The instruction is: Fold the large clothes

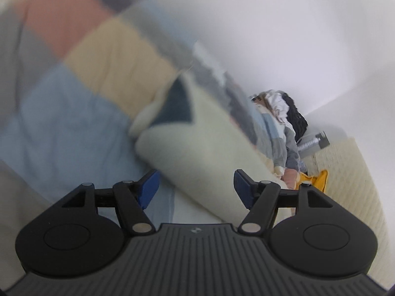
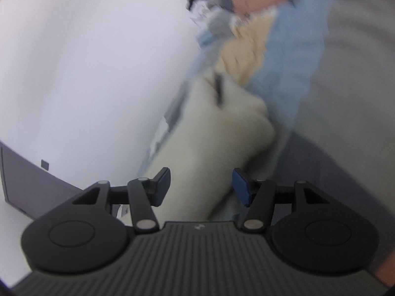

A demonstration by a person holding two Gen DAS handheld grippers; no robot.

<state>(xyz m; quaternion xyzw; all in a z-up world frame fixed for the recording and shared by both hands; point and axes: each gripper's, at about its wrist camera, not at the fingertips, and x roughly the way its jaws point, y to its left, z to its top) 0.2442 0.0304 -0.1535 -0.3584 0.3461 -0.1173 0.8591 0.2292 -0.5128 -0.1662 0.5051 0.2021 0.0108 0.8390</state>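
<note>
- Left wrist view: left claw (image 1: 196, 187) stands wide, blue pads (image 1: 149, 188) clear of any cloth, nothing gripped.
- Just beyond it, the cream garment (image 1: 202, 145), folded into a thick bundle with a dark blue patch at its far end, lies on a patchwork bedspread (image 1: 74, 103) of blue, tan, pink and grey squares. Heavy blur.
- Farther right: heap of other clothes (image 1: 284, 113), white and black on top; a yellow item (image 1: 318, 180) beside it; white wall (image 1: 284, 37) behind.
- Right wrist view: right claw (image 2: 201, 185) moderately open, holding nothing; same cream garment (image 2: 209, 153) runs away from between its fingers.
- Beyond: patchwork bedspread (image 2: 291, 56), blurred.
</note>
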